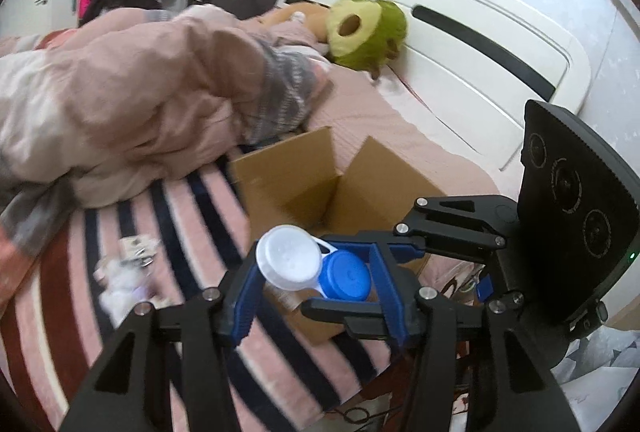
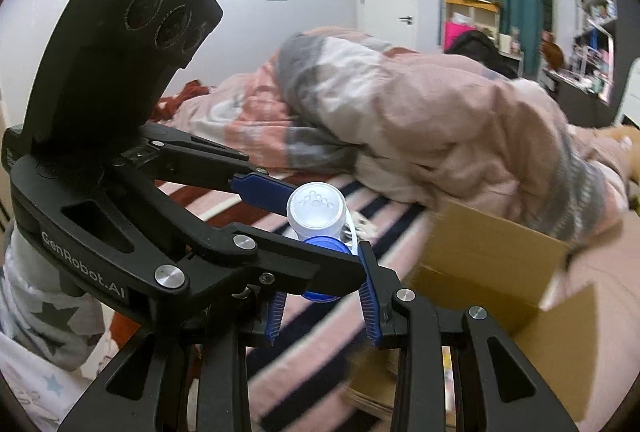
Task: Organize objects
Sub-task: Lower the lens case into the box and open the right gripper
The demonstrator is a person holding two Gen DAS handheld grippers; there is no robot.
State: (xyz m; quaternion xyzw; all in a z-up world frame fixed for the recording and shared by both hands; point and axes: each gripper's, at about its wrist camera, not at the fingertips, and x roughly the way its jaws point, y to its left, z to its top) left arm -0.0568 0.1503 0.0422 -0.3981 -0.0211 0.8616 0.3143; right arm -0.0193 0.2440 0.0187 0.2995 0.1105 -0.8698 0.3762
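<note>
A small double case, one white round cap joined to one blue cap, hangs in the air between both grippers. My left gripper is shut across its length, one blue finger on the white cap and the other on the blue cap. My right gripper reaches in from the right and is shut on the blue cap. In the right wrist view the white cap faces the camera and the blue cap sits in my right gripper. The left gripper crosses from the left. An open cardboard box lies just beyond and below.
The box rests on a striped pink bed sheet. A bunched pink duvet lies behind it, an avocado plush against the white headboard. Small white clutter lies left on the sheet. A star-patterned sleeve shows at lower left.
</note>
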